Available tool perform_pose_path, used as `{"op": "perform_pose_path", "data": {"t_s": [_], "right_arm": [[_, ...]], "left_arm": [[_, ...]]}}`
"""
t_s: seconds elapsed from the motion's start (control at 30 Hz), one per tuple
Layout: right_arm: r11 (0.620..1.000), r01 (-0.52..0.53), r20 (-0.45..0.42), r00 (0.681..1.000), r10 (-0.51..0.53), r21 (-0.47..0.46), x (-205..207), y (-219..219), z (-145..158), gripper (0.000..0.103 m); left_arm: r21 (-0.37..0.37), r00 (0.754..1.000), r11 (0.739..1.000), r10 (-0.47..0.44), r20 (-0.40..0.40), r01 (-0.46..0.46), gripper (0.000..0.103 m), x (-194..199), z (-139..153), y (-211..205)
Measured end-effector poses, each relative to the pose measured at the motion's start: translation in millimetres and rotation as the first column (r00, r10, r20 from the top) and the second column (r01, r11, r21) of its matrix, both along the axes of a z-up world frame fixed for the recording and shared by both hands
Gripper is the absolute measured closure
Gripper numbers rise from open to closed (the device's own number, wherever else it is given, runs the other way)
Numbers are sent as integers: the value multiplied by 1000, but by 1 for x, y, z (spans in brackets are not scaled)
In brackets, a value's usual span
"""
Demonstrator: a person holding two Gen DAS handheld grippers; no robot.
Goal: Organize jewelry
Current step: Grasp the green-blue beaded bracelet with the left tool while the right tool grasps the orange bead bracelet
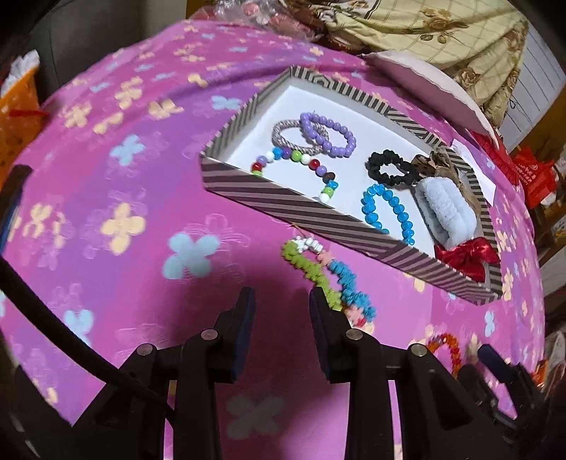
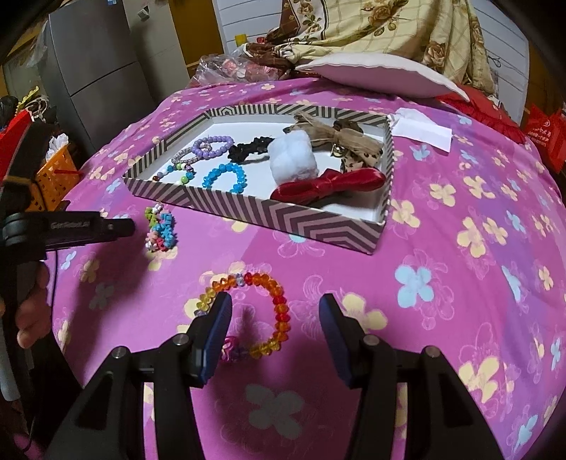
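A striped box (image 1: 283, 198) (image 2: 247, 212) on the pink flowered cloth holds beaded bracelets, a black scrunchie (image 1: 389, 168), a white fluffy band (image 2: 292, 159) and a red bow (image 2: 329, 184). A green, blue and pink bracelet (image 1: 329, 279) (image 2: 160, 228) lies on the cloth in front of the box. My left gripper (image 1: 283, 300) is open and empty, its right finger beside this bracelet. An orange and yellow bead bracelet (image 2: 261, 311) (image 1: 445, 346) lies on the cloth. My right gripper (image 2: 276, 311) is open and empty, just over it.
A white pillow (image 2: 382, 76) and a yellow flowered blanket (image 2: 389, 32) lie behind the box. A white paper slip (image 2: 422, 132) lies to the box's right. An orange basket (image 2: 53, 173) and a grey cabinet (image 2: 95, 63) stand off the left edge.
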State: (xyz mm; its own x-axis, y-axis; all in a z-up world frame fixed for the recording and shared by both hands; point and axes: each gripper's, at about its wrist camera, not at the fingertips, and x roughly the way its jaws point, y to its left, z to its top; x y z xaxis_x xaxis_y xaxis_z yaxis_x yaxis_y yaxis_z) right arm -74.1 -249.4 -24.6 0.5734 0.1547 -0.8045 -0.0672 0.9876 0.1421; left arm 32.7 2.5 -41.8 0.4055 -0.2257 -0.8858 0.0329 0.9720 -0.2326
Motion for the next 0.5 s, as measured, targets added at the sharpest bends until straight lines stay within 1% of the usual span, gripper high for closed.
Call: {"op": "perform_pose_path", "data": {"t_s": [0.1,0.27,0.33,0.4,0.43,0.5], "right_arm": [[1000,-7,1,1000,7,2,4,0,-2,49],[1000,-28,-1,1000,28,-12,10,2,-8,49],[999,-36,-6,999,36,-36,13,4,-12,49],[996,-52,-21,999,51,-77,15,9,-18,53],[993,-61,-4,998,61,-100,15,10,-18,56],[987,-81,-7,997,81,-140,16,15,-20,66]], "left_arm": [[-7,1000,1000,7,-7,-7,74,7,-3,-6],[20,1000,1000,-9,-1,9,72,17,-4,-19],[29,1000,999,-14,-3,15,72,18,-4,-20],[46,1000,999,-25,-2,25,73,18,-4,-19],[51,999,998,-35,-3,35,74,17,-4,-18],[68,999,997,-36,-5,36,87,16,-4,-13]]}}
